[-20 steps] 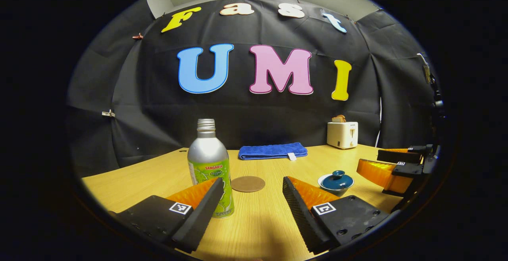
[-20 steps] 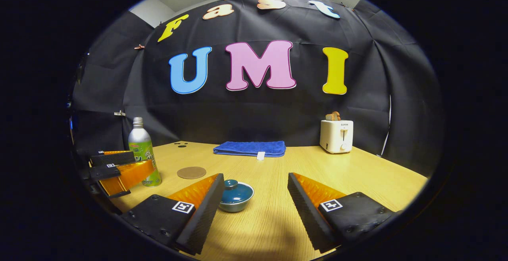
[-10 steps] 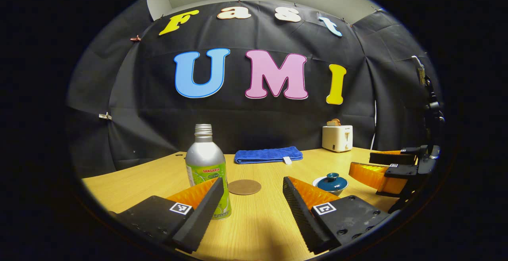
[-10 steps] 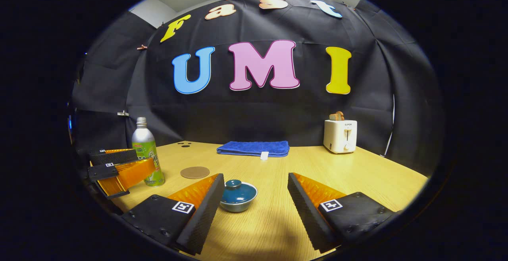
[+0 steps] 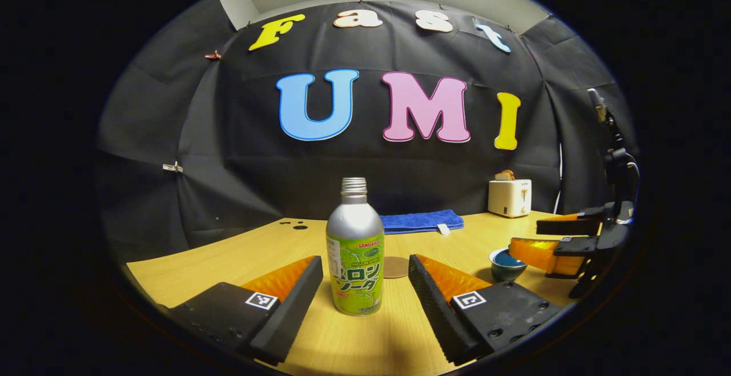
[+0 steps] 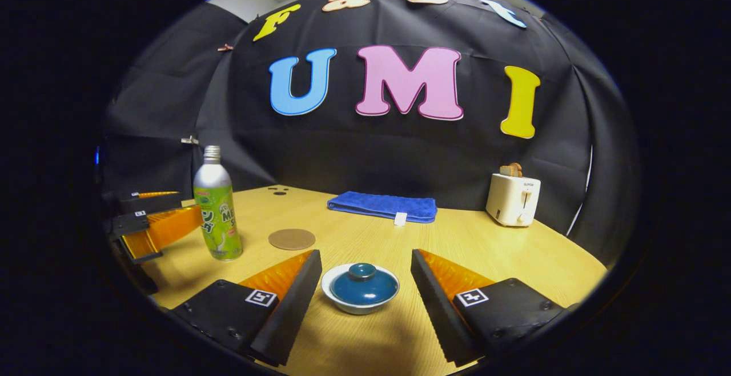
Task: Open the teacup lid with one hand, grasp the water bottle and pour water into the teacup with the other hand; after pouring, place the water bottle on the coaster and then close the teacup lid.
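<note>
Bottle stands upright on the table, framed between the two fingers of my left gripper, whose jaws stand wide apart with a clear gap on each side of it; neither finger touches it. Its neck is bare metal, with no cap that I can make out. Just behind it, partly hidden, lies the round coaster, flat on the wood.

Over in the right gripper view the cup sits between the fingers of my right gripper, lid on, knob up. Those jaws are spread wide too, the cup loose in the gap and touching neither finger. From this side the bottle is off to the left, with the coaster just to its right and apart from it, and my left gripper reaching in beside the bottle.

In the left gripper view the cup shows at the right, half covered by my right gripper in front of it.

Farther back a folded blue towel lies near the wall, and a white toaster stands at the right with something brown in its slot.
</note>
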`<state>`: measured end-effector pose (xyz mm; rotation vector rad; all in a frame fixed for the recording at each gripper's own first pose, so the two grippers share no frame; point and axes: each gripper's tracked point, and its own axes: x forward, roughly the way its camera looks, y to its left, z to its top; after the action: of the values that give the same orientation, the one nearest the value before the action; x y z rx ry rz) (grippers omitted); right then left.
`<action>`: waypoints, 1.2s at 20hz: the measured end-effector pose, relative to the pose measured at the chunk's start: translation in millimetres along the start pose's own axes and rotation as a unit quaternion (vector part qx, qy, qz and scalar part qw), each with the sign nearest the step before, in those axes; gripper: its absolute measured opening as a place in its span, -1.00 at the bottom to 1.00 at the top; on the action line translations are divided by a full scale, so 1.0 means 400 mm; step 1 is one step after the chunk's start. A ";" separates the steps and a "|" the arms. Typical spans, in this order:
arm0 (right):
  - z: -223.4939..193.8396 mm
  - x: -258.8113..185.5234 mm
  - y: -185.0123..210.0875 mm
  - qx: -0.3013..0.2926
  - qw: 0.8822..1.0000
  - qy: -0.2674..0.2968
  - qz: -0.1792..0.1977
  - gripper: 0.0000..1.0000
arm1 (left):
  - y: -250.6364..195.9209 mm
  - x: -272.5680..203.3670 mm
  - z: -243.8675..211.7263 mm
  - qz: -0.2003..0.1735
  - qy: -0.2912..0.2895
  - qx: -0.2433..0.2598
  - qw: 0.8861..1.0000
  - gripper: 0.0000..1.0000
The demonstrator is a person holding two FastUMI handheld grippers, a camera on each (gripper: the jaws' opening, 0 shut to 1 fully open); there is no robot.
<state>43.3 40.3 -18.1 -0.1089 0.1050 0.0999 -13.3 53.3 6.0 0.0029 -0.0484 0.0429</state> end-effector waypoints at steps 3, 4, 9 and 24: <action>-0.017 0.045 -0.019 -0.006 0.999 0.029 -0.016 0.89 | -0.012 0.011 -0.010 -0.015 0.009 0.000 1.000 0.92; -0.016 0.055 -0.025 -0.005 0.999 0.031 -0.018 0.82 | -0.013 0.015 -0.010 -0.018 0.009 0.000 1.000 0.92; -0.039 0.075 -0.009 -0.004 0.998 0.055 -0.003 0.54 | -0.002 0.026 -0.023 -0.014 0.023 0.000 1.000 0.92; -0.033 0.072 0.021 -0.021 0.998 0.049 0.026 -0.41 | 0.043 0.046 -0.024 0.020 0.026 0.000 0.999 0.92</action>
<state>69.8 49.8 -35.1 -0.1522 0.2042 0.1494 4.8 71.2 -2.6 0.0013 0.0042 0.0839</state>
